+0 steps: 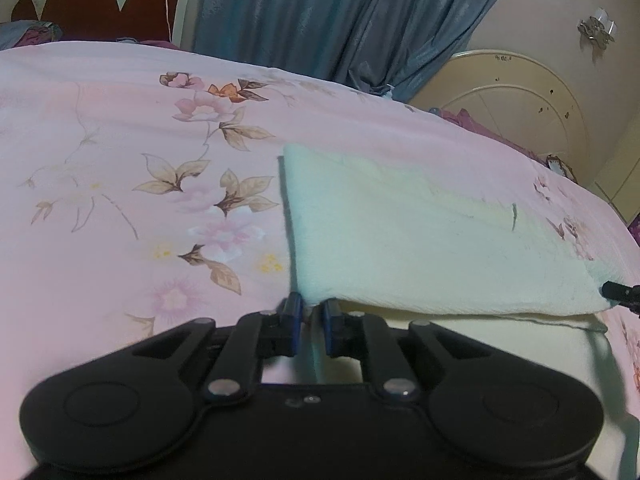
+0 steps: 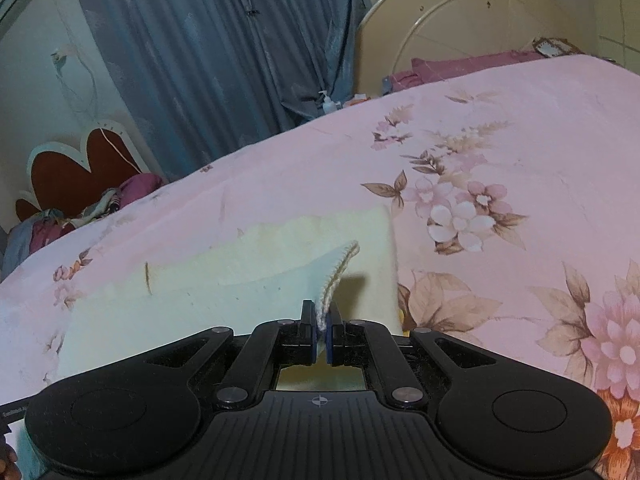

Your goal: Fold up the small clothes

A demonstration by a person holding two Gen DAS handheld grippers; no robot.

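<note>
Cloth (image 1: 420, 248): 1 pale cream piece, lies on the pink flowered bedspread (image 1: 120, 140); near edge lifted off the bed, far part lying flat.
Left claw (image 1: 311, 314): closest to us in left view, pinched tight on the cloth's near left corner; blue pads (image 1: 295, 320) w/ fabric between.
Right claw (image 2: 321, 322): pinched tight on the near right corner; stitched hem (image 2: 340, 268) stands up out of the fingers. Its tip also peeks in at the right edge of left view.
Handling: we judge it light, soft, floppy, no stiffness; sags between our 2 holds, so keep the edge taut. Looks like terry/knit, prob. not slippery, not fragile.
Where to hold: corners, on the hem, as we do now; for next fold we'd carry both corners fwd to the far edge.
Loose thread (image 2: 148, 278): 1 short dark strand on top of the cloth.
Count: 1 cloth, 2 claws, 1 bedspread.
Farther back: blue curtain (image 2: 208, 52), 1 red-and-white headboard (image 2: 76, 168), 1 cream round panel (image 2: 472, 12), 1 pump bottle (image 2: 327, 102) beyond the bed; purple bedding at far edge.
</note>
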